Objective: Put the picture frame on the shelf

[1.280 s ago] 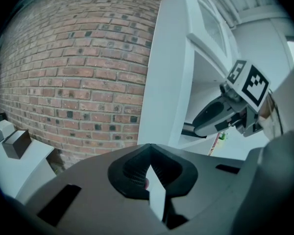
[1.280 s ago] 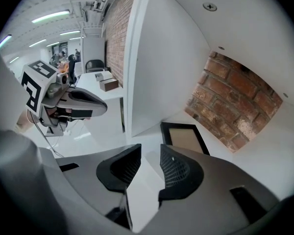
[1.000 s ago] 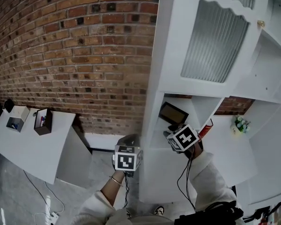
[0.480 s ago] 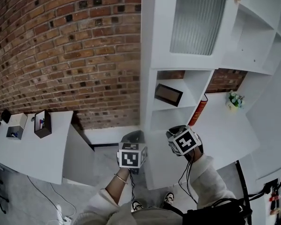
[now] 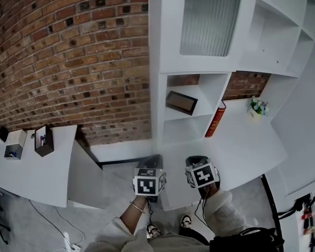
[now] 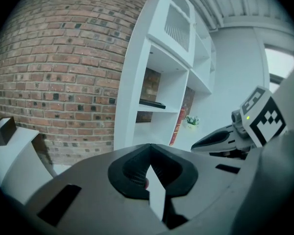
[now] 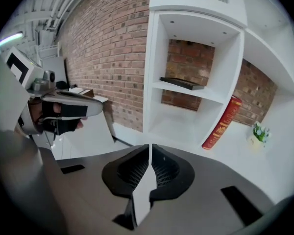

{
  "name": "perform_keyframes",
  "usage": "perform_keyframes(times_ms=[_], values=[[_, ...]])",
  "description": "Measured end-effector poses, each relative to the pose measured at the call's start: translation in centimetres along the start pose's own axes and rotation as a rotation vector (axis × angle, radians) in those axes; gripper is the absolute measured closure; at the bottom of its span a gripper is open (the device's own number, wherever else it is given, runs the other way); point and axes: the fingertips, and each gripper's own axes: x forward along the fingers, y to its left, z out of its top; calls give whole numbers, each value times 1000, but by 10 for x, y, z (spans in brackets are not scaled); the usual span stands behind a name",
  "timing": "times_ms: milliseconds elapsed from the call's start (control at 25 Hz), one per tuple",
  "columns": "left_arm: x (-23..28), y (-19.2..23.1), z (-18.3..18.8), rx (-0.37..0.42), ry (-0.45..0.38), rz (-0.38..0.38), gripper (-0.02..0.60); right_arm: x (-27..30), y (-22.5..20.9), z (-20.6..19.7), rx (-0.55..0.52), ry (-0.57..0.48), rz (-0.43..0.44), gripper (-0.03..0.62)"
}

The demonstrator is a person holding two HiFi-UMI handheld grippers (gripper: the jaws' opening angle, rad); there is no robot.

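The dark picture frame [image 5: 181, 102] lies flat on the upper shelf board of the white shelf unit [image 5: 158, 62], free of both grippers; it also shows as the frame [image 7: 182, 83] in the right gripper view. My right gripper [image 5: 197, 161] is held low, well back from the shelf. Its jaws are closing, with only a thin slit left and nothing between them [image 7: 150, 148]. My left gripper [image 5: 150, 160] hangs beside it at the left, its jaws together and empty [image 6: 149, 147].
A red book [image 5: 215, 119] leans against the shelf's right wall and a small potted plant [image 5: 257, 106] stands on the white counter [image 5: 241, 146]. A ribbed-glass cabinet door [image 5: 207, 20] is above. A white side table [image 5: 31, 167] with two small boxes [image 5: 44, 139] stands at the left by the brick wall.
My right gripper has pulled back from the shelf compartment and come down, and its jaws have narrowed. The frame stays on the shelf. The left gripper has drifted slightly right and lower.
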Motion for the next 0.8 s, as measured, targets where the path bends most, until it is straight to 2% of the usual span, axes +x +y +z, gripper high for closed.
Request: perform_keyframes(times_ms=[120, 280, 400, 800], values=[[7, -11, -8, -33, 0, 4, 574, 1, -3, -15, 50, -26, 7, 562], [13, -28, -3, -50, -35, 1, 574, -3, -10, -22, 46, -47, 19, 563], [18, -30, 7, -57, -55, 28, 574, -6, -19, -19, 43, -71, 23, 563], [31, -41, 1, -30, -12, 78, 574, -6, -38, -26, 73, -101, 54, 569]])
